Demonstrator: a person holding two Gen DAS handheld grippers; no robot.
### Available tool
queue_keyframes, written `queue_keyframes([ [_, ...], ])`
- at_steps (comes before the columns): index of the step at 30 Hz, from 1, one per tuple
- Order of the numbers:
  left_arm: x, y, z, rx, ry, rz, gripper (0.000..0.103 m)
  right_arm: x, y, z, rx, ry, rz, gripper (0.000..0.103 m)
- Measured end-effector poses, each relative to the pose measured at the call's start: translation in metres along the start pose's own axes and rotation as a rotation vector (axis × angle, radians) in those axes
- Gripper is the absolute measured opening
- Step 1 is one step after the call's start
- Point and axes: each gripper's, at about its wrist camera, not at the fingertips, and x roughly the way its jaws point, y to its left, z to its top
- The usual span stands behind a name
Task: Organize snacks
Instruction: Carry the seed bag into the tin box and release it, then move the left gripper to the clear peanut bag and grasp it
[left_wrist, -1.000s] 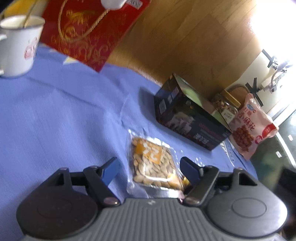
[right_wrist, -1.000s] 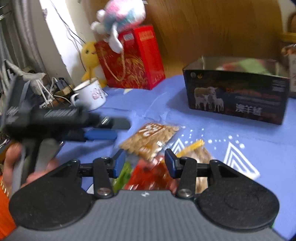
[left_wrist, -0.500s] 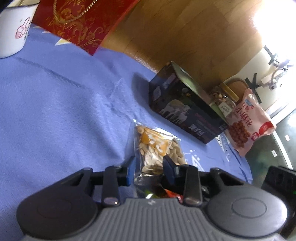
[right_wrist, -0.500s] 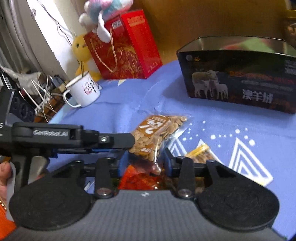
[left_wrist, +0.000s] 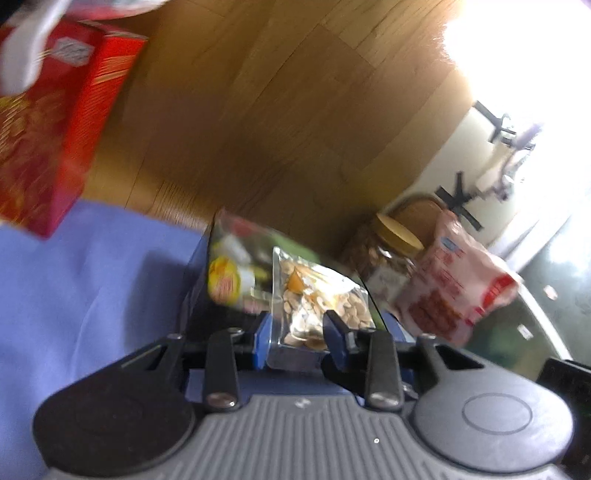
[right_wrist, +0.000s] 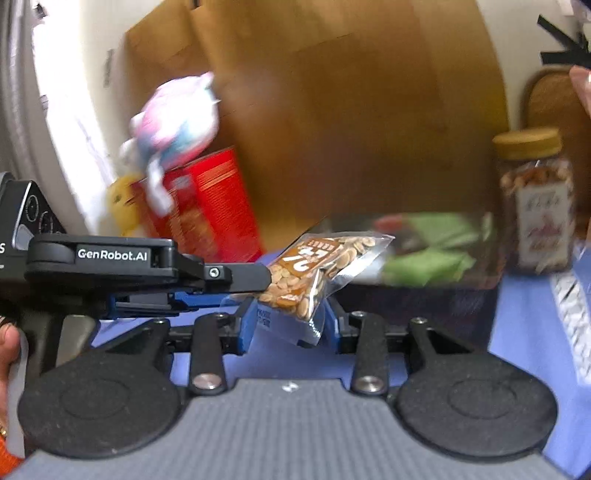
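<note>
A clear packet of pale seeds (left_wrist: 317, 299) with an orange label hangs in the air, and my left gripper (left_wrist: 299, 339) is shut on its lower edge. Just behind it stands the dark open box (left_wrist: 199, 291), with several snack packs inside. In the right wrist view the left gripper (right_wrist: 264, 286) reaches in from the left, holding the seed packet (right_wrist: 317, 269) up in front of the box (right_wrist: 424, 273). My right gripper (right_wrist: 291, 325) sits low behind the packet with its blue fingers partly apart. I see nothing pressed between them.
A red gift bag (left_wrist: 48, 140) stands at the left, with a plush toy (right_wrist: 173, 125) on top. To the right of the box are a nut jar (right_wrist: 535, 206) and a pink snack bag (left_wrist: 454, 280). Blue cloth (left_wrist: 74, 295) covers the table. A hand (right_wrist: 7, 347) grips the left tool's handle.
The left gripper shut on the seed packet and lifted it off the cloth toward the box. The right gripper rose from over a red packet, which has left the view, as has the mug.
</note>
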Motion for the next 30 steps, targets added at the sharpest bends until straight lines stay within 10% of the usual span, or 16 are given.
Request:
queue_keyframes([
  [5, 0.041, 0.004, 0.016, -0.012, 0.013, 0.117, 0.04, 0.02, -0.022, 0.013, 0.028, -0.007, -0.114, 0.055],
  [11, -0.003, -0.005, -0.008, 0.047, -0.028, 0.061, 0.045, -0.032, -0.032, -0.022, 0.1, -0.039, -0.051, 0.055],
  [19, -0.026, -0.006, -0.082, 0.112, 0.182, 0.025, 0.048, -0.101, -0.035, -0.105, 0.249, 0.025, 0.049, 0.055],
  [24, -0.04, -0.003, -0.102, 0.071, 0.215, 0.02, 0.051, -0.119, -0.012, -0.123, 0.118, 0.06, 0.052, 0.055],
  [30, -0.065, -0.006, -0.104, 0.028, 0.18, -0.017, 0.052, -0.103, 0.022, -0.128, -0.181, 0.098, 0.005, 0.079],
])
